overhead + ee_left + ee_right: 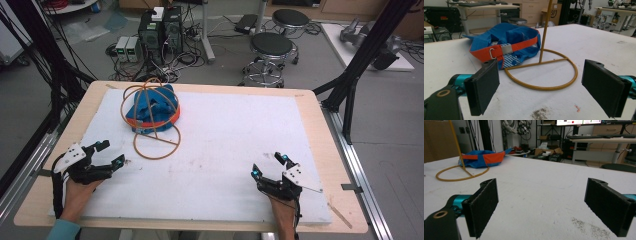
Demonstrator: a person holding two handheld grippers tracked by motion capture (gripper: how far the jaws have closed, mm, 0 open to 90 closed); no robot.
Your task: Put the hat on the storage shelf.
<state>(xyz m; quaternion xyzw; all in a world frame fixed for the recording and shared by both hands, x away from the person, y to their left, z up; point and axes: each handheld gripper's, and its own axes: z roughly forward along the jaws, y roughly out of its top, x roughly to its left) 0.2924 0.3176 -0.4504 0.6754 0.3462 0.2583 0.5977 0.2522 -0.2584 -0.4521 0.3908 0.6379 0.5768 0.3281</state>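
High view: blue cap (152,111) under the wire stand (150,120) lies at 1 o'clock from the nearer, open, empty left gripper (111,154); right gripper (270,165) open, well apart.

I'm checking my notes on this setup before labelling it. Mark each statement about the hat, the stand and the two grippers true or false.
1. The blue hat lies at the foot of the wire stand. True.
2. The left gripper holds the hat. False: its jaws stand open, nothing between them.
3. The right gripper is open above the white mat. True.
4. The hat's band is green. False: it is orange.
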